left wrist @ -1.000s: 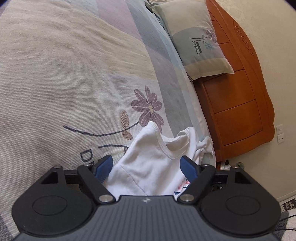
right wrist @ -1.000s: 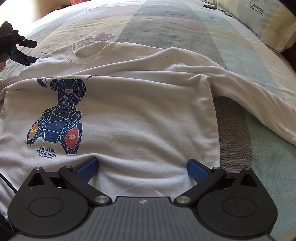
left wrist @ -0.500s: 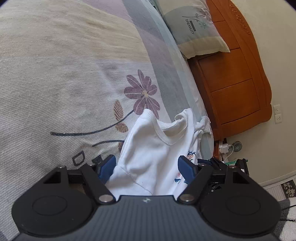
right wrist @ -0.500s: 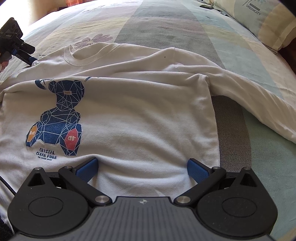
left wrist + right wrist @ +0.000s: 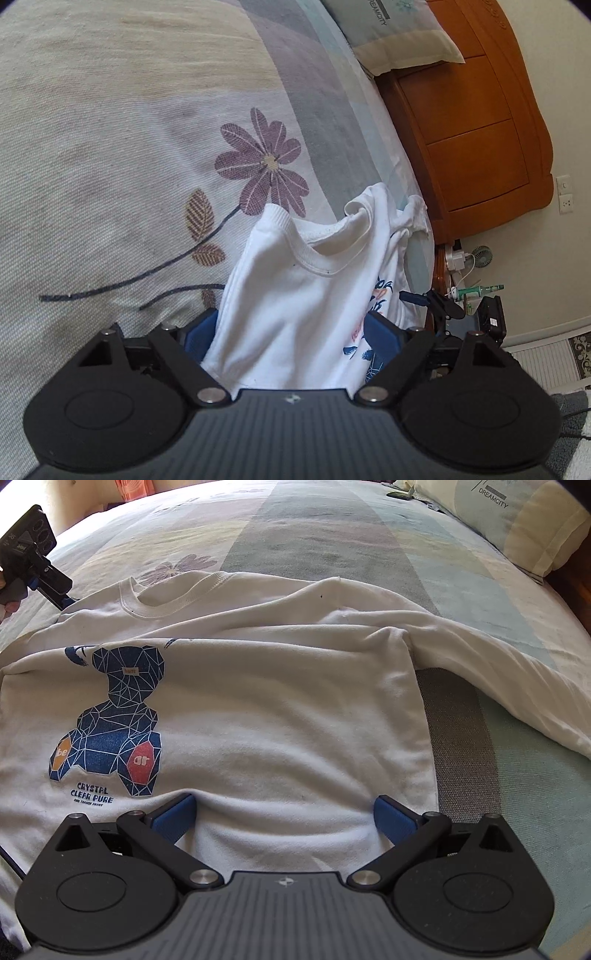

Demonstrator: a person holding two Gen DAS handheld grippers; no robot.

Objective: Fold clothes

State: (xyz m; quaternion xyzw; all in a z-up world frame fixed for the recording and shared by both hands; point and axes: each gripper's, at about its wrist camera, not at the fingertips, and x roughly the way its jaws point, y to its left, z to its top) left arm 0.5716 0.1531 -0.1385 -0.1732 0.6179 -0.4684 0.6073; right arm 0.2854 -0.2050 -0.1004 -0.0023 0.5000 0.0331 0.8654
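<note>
A white sweatshirt (image 5: 277, 701) with a blue bear print (image 5: 114, 723) lies front up on the bed, one long sleeve (image 5: 498, 664) stretched out to the right. My right gripper (image 5: 284, 812) points steeply down at the hem, open, its blue pads wide apart with a low ridge of cloth between them. My left gripper (image 5: 291, 328) is at the shoulder beside the collar (image 5: 314, 258). Its jaws are opening, and the sweatshirt (image 5: 295, 295) fills the gap between them. From the right wrist view, the left gripper (image 5: 40, 572) shows at the far left edge.
The flowered bed cover (image 5: 110, 147) spreads out beyond the sweatshirt. A pillow (image 5: 517, 520) lies at the head of the bed against a wooden headboard (image 5: 480, 122). A small fan and bottles (image 5: 480, 273) sit low by the wall beyond the bed's edge.
The left wrist view has swung, so the flower and shirt collar sit higher and the room floor shows at right. The left jaws narrowed slightly, then widened. The right gripper stayed put.
</note>
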